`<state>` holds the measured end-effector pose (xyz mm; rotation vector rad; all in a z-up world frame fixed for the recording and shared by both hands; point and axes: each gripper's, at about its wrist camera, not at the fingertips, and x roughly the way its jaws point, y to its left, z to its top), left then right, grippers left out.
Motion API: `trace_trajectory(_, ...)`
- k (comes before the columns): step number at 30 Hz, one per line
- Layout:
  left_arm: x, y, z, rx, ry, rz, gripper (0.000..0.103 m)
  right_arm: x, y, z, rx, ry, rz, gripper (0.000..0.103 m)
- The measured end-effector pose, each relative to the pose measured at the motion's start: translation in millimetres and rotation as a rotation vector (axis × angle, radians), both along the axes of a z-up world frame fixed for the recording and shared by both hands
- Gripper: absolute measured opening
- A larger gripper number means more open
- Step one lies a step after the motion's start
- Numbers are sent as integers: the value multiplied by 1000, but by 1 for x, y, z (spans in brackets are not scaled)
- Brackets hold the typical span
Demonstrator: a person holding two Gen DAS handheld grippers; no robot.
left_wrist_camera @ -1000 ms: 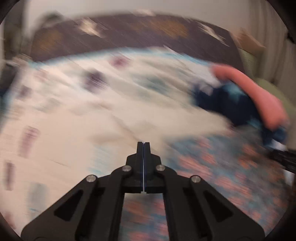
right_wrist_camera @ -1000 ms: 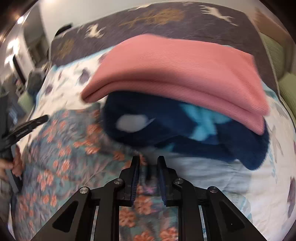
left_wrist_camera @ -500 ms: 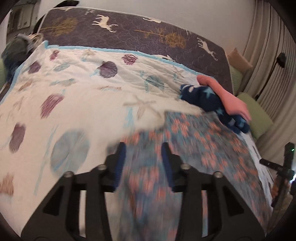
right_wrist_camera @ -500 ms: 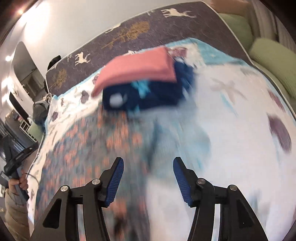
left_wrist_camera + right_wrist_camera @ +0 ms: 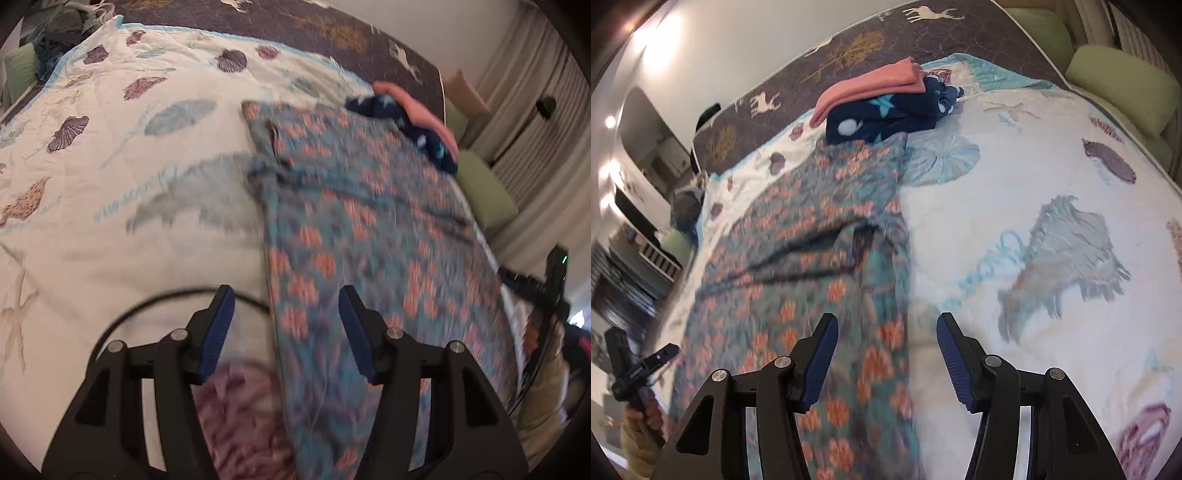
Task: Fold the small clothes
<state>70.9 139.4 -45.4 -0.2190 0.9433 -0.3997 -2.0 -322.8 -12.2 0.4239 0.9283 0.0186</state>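
A teal garment with orange flowers [image 5: 369, 221] lies spread lengthwise on the bed; it also shows in the right wrist view [image 5: 820, 266]. My left gripper [image 5: 286, 328] is open above the garment's near left edge, holding nothing. My right gripper [image 5: 886, 354] is open above its near right edge, holding nothing. The left gripper also shows at the left edge of the right wrist view [image 5: 639, 369]; the right gripper shows at the right edge of the left wrist view [image 5: 543, 288].
A folded pink garment [image 5: 871, 85] lies on a folded navy one [image 5: 894, 110] at the garment's far end. The white seashell quilt [image 5: 110, 166] covers the bed. Green cushions [image 5: 1123, 88] sit at the right; dark clothes [image 5: 62, 29] lie far left.
Both grippers went from shut or nearly shut to open, letting go of the flowered garment. Both have pulled back toward the near end of the garment, which now lies flat.
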Motion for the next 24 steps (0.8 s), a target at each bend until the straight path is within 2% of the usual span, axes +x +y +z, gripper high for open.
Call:
trace_trajectory(4, -14, -5, -9, 43, -5, -5, 59, -23, 1, -7, 0, 16, 1, 57)
trace_trajectory(5, -21, -6, -10, 56, -9, -11, 54, -29, -1, -11, 14, 18, -8, 54)
trace_trajectory(6, -24, -8, -9, 77, -14, -17, 16, -33, -2, -12, 12, 17, -22, 32)
trace_trajectory(7, -26, -9, -7, 68, 2, -39, 7, -37, -4, -12, -12, 20, -48, 15)
trace_trajectory(8, -28, -7, -4, 58, 0, -29, 5, -43, -9, -13, -6, 27, -79, 4)
trace_trajectory(10, -34, -1, 4, 62, -25, -5, 5, -55, -23, -12, 48, 10, -148, 3)
trace_trajectory(12, -39, 6, 4, 58, -13, 14, 5, -69, -39, -11, 69, -3, -207, 5)
trace_trajectory(14, -45, 10, 0, 54, 17, 16, 6, -84, -48, -10, 130, -21, -178, 7)
trace_trajectory(16, -55, 12, -3, 24, 31, 10, 8, -98, -46, -8, 138, -32, -129, 8)
trace_trajectory(17, -63, 12, -5, 3, 36, 0, 10, -103, -43, -7, 125, -33, -113, 11)
trace_trajectory(19, -75, 8, -7, -5, 28, -3, 24, -116, -34, -6, 96, -37, -73, 18)
trace_trajectory(21, -84, 4, -7, 9, 11, 4, 35, -127, -25, -8, 107, -43, -41, 28)
trace_trajectory(24, -90, 1, -5, 35, -12, 17, 37, -139, -20, -12, 124, -57, -25, 32)
